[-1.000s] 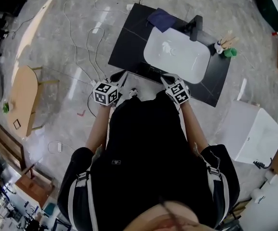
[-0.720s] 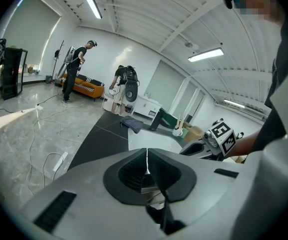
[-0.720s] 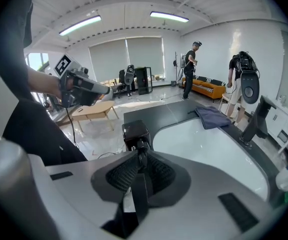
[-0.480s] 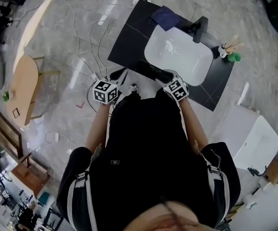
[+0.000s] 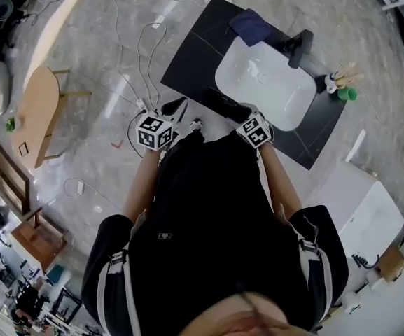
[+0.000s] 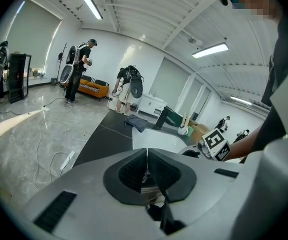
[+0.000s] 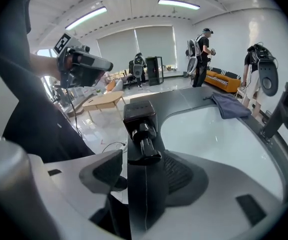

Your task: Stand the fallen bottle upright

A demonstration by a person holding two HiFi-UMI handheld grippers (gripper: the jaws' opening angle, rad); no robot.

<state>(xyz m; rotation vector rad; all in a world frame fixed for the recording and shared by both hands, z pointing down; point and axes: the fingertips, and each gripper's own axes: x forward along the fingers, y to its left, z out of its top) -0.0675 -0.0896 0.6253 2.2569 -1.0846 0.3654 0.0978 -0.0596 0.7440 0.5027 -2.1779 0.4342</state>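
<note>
A black pump bottle [image 5: 223, 105] lies on its side along the front edge of the black counter [image 5: 187, 61]. In the right gripper view the bottle [image 7: 144, 184] runs away from me between the jaws, with its square pump head [image 7: 140, 115] at the far end. My right gripper [image 7: 143, 173] is over it and its jaws are opening; the left pad stands clear of the bottle's side. My left gripper [image 6: 146, 170] is shut with nothing in it, held off the counter's left front corner.
A white sink [image 5: 265, 82] is set into the counter, with a black faucet [image 5: 301, 47] behind it, a dark blue cloth [image 5: 247, 25] at its far corner and a green cup [image 5: 346, 94] at the right. Cables [image 5: 142, 54] trail over the floor to the left. Other people stand far off.
My right gripper has sunk a little toward the bottle at the counter's front edge. The left gripper has stayed in place. My head camera has shifted, so the counter sits higher in the picture.
</note>
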